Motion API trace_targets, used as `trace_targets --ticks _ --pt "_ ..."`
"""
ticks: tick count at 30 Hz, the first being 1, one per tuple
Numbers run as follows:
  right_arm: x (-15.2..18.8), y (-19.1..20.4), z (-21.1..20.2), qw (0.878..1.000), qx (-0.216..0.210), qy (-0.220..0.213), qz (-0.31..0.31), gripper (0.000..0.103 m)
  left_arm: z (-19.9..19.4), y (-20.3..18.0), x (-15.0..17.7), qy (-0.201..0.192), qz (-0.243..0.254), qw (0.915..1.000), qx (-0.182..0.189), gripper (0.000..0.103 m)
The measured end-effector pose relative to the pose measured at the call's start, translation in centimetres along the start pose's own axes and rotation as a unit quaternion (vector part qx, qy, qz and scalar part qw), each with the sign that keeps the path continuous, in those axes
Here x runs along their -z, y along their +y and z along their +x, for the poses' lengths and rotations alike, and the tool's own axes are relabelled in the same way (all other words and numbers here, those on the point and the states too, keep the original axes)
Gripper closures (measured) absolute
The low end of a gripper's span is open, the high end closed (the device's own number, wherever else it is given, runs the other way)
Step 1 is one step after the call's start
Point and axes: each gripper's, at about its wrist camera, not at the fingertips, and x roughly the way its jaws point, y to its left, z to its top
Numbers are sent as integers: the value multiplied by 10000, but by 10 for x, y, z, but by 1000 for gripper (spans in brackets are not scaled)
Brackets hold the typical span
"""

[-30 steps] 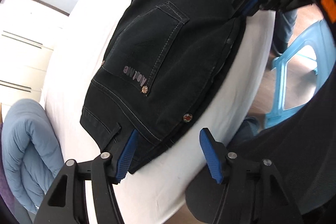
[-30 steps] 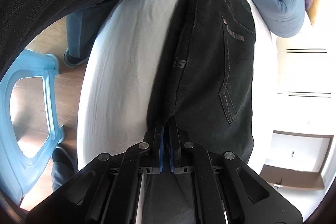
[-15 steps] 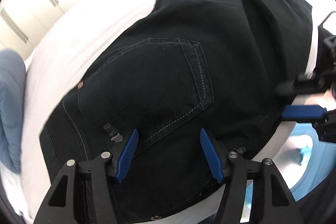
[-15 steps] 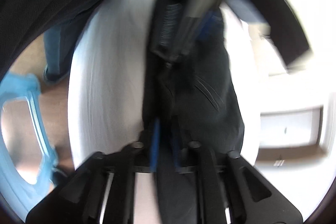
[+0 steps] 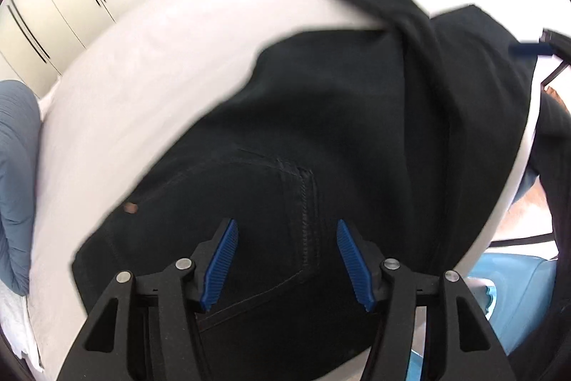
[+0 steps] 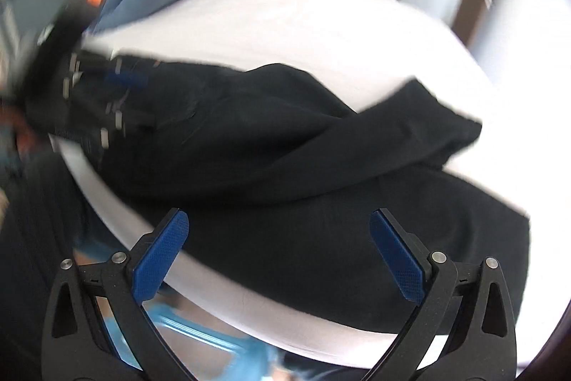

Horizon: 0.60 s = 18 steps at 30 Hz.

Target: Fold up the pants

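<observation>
Both claws gape over the black pants (image 5: pixel 357 131) — left (image 5: pixel 285 263) closing, right (image 6: pixel 278 252) opening.

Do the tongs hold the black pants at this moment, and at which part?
Nothing is held. The right tongs are opening wide above the black pants; the left tongs are closing slightly over the back pocket, pads not pressing.

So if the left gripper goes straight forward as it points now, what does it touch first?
Most likely the black pants: the left gripper points down at the back pocket area, with its fingers closing slightly and nothing between them. Depth is uncertain.
</observation>
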Motion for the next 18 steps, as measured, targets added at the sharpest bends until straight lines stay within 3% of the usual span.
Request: trace_targets --ticks 1,4,8,10,12,16,18 --pt "-8 -17 2 9991 -144 32 390 0 11 -2 3 143 -45 9999 20 41" --pt "-29 -74 4 9881 -469 18 1466 0 12 15 13 -8 -740 9963 446 41" --pt "-72 -157 28 9702 -510 236 2358 0 9 12 16 33 -754 9964 384 40" --pt "-101 -186 48 9681 -219 304 2476 2 9 12 15 45 -876 9953 419 40" --pt "-133 -209 74 9677 151 504 2467 14 9 12 17 32 -938 9946 436 40" --pt "-178 -219 131 9700 712 1017 2092 15 15 25 24 31 -1001 9940 435 40" --pt "-189 -215 156 9674 749 1267 2059 15 13 32 30 33 -1003 9940 425 40"
